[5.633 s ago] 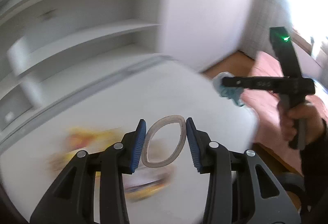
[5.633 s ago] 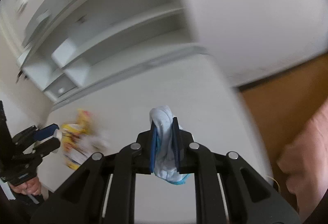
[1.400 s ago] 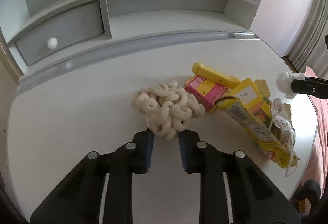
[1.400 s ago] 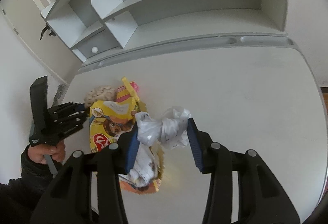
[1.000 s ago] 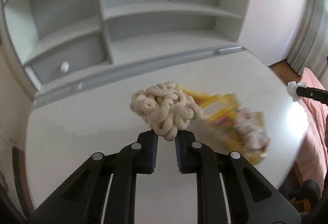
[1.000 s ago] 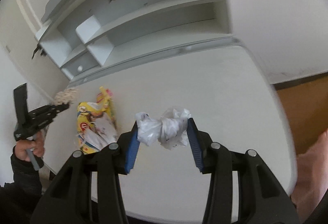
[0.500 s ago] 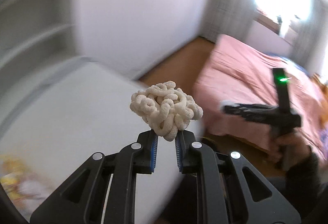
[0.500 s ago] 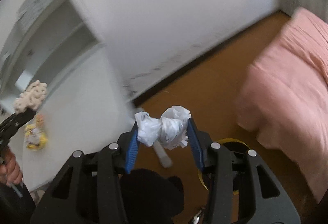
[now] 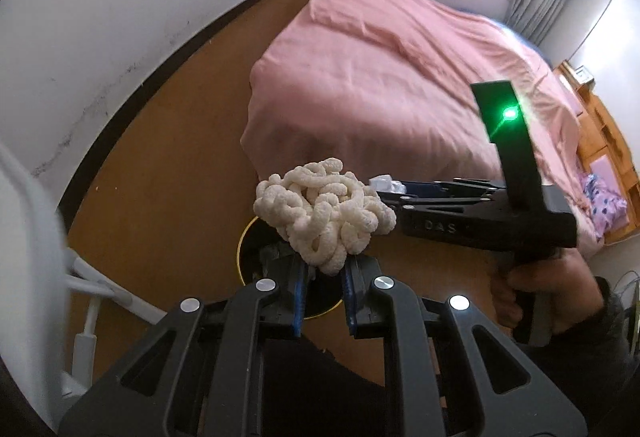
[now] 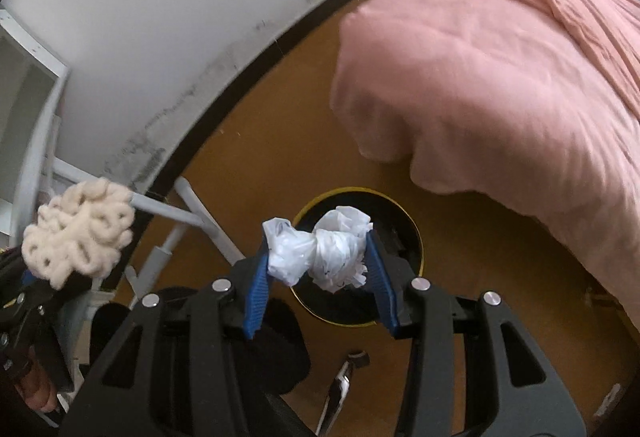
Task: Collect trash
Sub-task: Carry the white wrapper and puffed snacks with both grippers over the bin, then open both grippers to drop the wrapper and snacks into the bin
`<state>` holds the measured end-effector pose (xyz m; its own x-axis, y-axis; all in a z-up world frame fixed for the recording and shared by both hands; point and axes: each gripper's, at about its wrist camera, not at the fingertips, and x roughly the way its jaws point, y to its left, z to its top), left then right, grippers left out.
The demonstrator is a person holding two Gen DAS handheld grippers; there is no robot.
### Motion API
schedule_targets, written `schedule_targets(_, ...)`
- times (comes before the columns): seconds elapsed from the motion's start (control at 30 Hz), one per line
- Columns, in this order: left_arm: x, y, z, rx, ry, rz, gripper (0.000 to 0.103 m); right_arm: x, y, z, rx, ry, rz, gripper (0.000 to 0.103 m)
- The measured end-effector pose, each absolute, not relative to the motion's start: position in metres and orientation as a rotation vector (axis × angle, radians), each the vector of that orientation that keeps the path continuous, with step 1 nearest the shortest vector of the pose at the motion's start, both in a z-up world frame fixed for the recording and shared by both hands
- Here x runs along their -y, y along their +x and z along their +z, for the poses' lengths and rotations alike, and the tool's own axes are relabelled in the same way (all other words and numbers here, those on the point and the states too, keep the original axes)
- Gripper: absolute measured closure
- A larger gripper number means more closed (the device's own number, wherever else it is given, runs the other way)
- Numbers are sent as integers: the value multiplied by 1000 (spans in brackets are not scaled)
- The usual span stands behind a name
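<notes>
Both loads now over bin

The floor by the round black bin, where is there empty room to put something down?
Bare brown wooden floor lies open between the dark skirting board and the pink bed cover, beyond the round black bin with a yellow rim. It is crowded near the white metal table legs and the small metal object on the floor.
</notes>
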<state>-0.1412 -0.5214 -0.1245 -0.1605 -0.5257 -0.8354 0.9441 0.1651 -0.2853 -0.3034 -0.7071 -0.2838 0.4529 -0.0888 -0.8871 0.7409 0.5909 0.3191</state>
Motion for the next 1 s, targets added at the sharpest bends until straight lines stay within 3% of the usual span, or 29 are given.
schedule_targets(0.23,538,-144,-151,-1129,557,-1386,89,713,-311,-299,-1007,814,-574,58)
schedule_targets(0.33,547,-146,-158,-1139,565,-1382,89,711,-311,-297,-1004,812,-567,51)
schedule_targets(0.4,550,-143,-160,-1143,570,-1382,89,710,-310,-294,-999,808,-567,39)
schedule_targets(0.8,571,-158,-174,-1155,636,-1398,87,720,-327,-283,-928,837,-638,32)
schedule_targets(0.83,575,-160,-177,-1156,641,-1404,84,722,-330,-281,-918,843,-648,32)
schedule_targets(0.9,582,-164,-182,-1160,656,-1400,58,726,-334,-279,-901,855,-665,32)
schedule_targets(0.97,587,-167,-185,-1150,667,-1393,42,727,-336,-277,-893,859,-672,32)
schedule_targets(1.0,588,-168,-186,-1145,679,-1392,41,727,-336,-277,-889,862,-675,32)
